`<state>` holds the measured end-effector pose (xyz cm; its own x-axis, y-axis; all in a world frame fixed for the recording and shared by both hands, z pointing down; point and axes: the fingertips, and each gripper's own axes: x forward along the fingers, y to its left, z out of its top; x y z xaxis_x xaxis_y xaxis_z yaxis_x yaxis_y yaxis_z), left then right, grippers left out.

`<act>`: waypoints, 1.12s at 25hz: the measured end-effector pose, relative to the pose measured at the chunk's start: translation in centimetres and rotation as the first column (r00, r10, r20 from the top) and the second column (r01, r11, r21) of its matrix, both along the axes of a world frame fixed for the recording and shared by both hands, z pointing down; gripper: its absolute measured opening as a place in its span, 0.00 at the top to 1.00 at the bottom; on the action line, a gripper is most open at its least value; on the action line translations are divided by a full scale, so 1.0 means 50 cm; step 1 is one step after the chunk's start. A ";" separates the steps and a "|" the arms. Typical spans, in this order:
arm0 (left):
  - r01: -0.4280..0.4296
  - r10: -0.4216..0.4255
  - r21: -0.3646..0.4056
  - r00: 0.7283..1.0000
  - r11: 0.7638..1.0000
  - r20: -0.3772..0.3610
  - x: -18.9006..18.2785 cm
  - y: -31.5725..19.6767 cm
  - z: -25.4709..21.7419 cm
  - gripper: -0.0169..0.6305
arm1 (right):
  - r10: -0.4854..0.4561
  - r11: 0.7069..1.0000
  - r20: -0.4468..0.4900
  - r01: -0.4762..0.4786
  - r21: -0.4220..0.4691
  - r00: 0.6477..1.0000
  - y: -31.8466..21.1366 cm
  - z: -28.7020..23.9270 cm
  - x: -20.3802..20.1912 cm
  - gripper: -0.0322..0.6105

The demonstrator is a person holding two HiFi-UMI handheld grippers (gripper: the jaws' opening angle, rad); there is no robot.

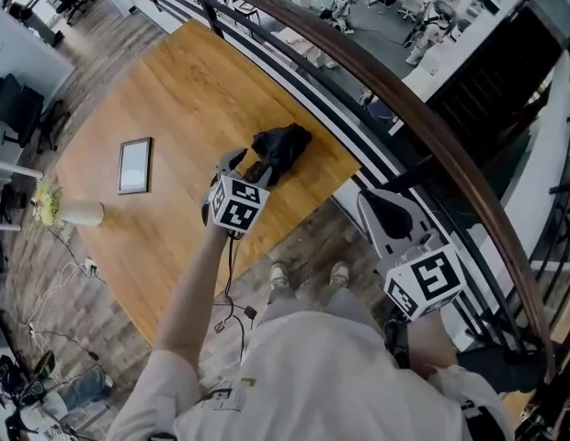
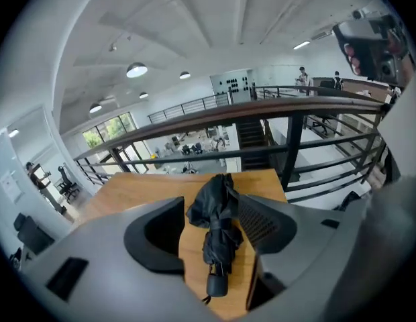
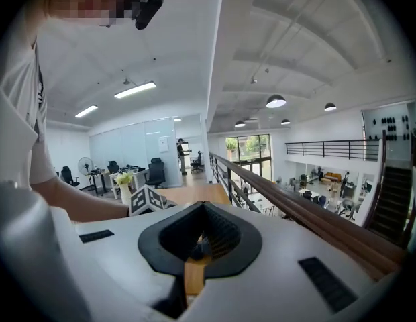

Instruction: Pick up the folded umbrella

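We see the left tool [image 2: 209, 230] with its jaws spread wide, and the folded umbrella [image 2: 218, 223] lies on the desk [image 1: 175, 90] in the gap between them. Neither pad presses on it. The left pad stands clear, with bare wood showing beside the fabric. The right pad sits just beside the bunched black canopy, and we cannot tell whether it touches. The umbrella runs lengthwise away from the tool, and its stubby handle [image 2: 217, 284] is the end nearest the tool.

The right tool [image 3: 204, 206] has its jaws brought together, tips meeting. Nothing is caught between them, and only a thin slit of wood colour shows through below the pads.

Our left forearm [image 1: 198, 283] reaches out straight over the near edge of the desk. That tool tilts down toward the desk top, with its marker cube [image 1: 236, 205] facing up. The right tool is held in close to the body, off the desk, above the floor, and it points more nearly level.

A dark wooden handrail [image 1: 404, 108] on black bars runs just beyond the umbrella and close along the right tool's right side. The umbrella lies near the desk edge that meets this railing. Well to the left of the left tool a flat frame [image 1: 135, 165] lies on the desk. Farther left, at the desk's edge, is a pale vase [image 1: 78, 213] with yellowish flowers. Nothing stands between the open jaws and the umbrella.
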<state>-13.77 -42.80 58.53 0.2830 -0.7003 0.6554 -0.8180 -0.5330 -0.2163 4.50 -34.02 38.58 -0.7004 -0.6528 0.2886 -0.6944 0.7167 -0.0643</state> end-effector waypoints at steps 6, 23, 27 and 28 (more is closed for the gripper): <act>-0.017 0.015 -0.199 1.000 0.980 -0.011 -0.008 -0.007 0.173 0.53 | -0.001 0.994 -0.020 -0.001 -0.113 1.000 0.014 0.097 -0.006 0.91; 0.072 -0.046 -0.350 0.996 0.934 0.082 -0.025 -0.040 0.404 0.47 | 0.046 0.981 -0.038 -0.052 -0.187 0.998 0.015 0.195 0.018 0.91; 0.078 -0.082 -0.405 0.997 0.911 0.007 -0.025 -0.045 0.424 0.47 | 0.051 0.976 -0.040 -0.058 -0.208 0.998 0.010 0.223 0.013 0.91; 0.073 -0.078 -0.410 0.997 0.909 0.006 -0.025 -0.045 0.422 0.49 | 0.050 0.975 -0.038 -0.057 -0.215 0.998 0.009 0.232 0.012 0.91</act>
